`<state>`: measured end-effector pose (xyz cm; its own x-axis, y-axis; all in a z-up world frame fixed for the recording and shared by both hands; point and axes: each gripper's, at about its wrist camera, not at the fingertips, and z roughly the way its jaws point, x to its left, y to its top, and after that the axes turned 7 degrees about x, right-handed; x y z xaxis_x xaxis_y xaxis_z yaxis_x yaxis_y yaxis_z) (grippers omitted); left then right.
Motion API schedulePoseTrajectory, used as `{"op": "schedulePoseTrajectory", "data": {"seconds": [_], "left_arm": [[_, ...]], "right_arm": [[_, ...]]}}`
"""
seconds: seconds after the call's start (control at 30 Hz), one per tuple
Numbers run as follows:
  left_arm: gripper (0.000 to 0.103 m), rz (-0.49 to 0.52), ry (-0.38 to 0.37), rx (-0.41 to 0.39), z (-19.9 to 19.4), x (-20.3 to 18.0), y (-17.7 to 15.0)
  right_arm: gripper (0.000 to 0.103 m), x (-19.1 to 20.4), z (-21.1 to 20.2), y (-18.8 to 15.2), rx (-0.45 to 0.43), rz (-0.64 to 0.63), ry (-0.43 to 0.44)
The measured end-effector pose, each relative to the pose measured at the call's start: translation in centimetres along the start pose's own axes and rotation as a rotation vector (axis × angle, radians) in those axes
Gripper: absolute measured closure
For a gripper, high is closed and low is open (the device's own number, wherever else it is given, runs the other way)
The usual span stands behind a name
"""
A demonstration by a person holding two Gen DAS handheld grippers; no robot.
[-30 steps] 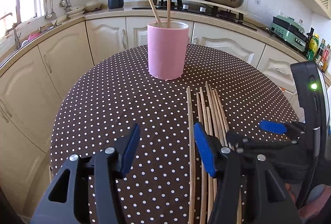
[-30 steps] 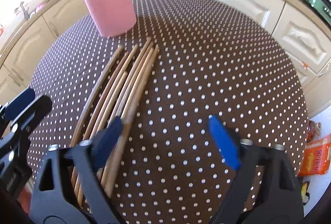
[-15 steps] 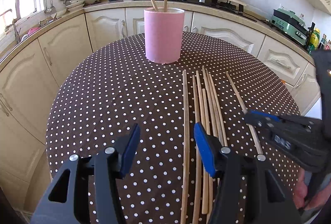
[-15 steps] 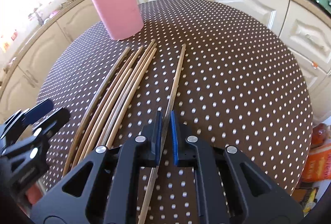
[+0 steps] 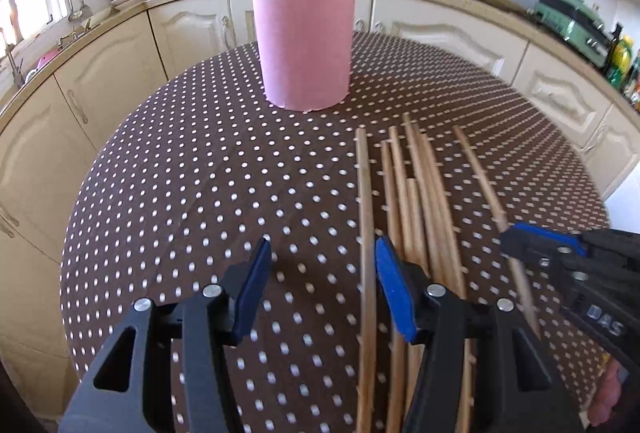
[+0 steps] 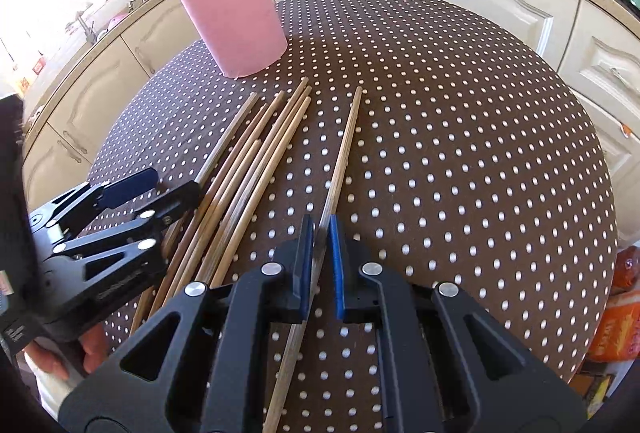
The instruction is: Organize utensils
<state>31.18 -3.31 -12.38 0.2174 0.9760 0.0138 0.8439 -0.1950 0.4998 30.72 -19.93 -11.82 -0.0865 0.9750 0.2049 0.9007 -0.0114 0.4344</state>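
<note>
Chopstick [image 6: 344, 149] clamped between right gripper [image 6: 320, 257] pads — left gripper [image 5: 320, 285] half-open, holding nothing.

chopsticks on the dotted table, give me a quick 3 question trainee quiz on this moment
1. True or false: the right gripper is shut on a chopstick.
2. How many chopsticks stand in the pink holder? A) none B) two C) five
3. Fill in: the left gripper has its jaws ____, with one loose chopstick lying between them.

Key: 1 true; 2 B; 3 open
</note>
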Motion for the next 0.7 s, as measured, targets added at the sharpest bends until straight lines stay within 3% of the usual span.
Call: {"op": "schedulePoseTrajectory", "data": {"seconds": [0.2, 0.33, 0.4, 0.47, 0.5, 0.57, 0.7], "left_arm": [[0.048, 0.033, 0.001, -0.005, 1.4, -0.4, 2.2], [0.049, 0.074, -0.014, -0.017, 1.8, -0.5, 2.7], [0.064, 0.099, -0.033, -0.023, 1.6, -0.5, 2.7], [0.089, 0.121, -0.038, -0.026, 1.4, -0.5, 2.5], [0.095, 0.133, -0.037, -0.026, 1.4, -0.5, 2.6], [0.096, 0.132, -0.050, -0.024, 1.3, -0.1, 2.6], [0.097, 0.031, -0.148, -0.019, 1.4, 2.1, 2.8]], "right_arm": [[0.093, 0.0, 0.6, 1.3, 0.006, -0.031, 0.002], [0.093, -0.9, 0.9, 2.0, 0.042, 0.006, 0.048], [0.093, -1.3, 0.8, 2.3, 0.051, 0.023, 0.042], [0.093, -1.3, 0.8, 2.5, 0.057, 0.019, 0.027], [0.093, -1.2, 0.8, 2.6, 0.057, 0.007, 0.021], [0.093, -0.9, 0.8, 2.4, 0.046, -0.008, 0.009], [0.093, 0.0, 0.9, 2.0, 0.004, -0.026, -0.042]]}}
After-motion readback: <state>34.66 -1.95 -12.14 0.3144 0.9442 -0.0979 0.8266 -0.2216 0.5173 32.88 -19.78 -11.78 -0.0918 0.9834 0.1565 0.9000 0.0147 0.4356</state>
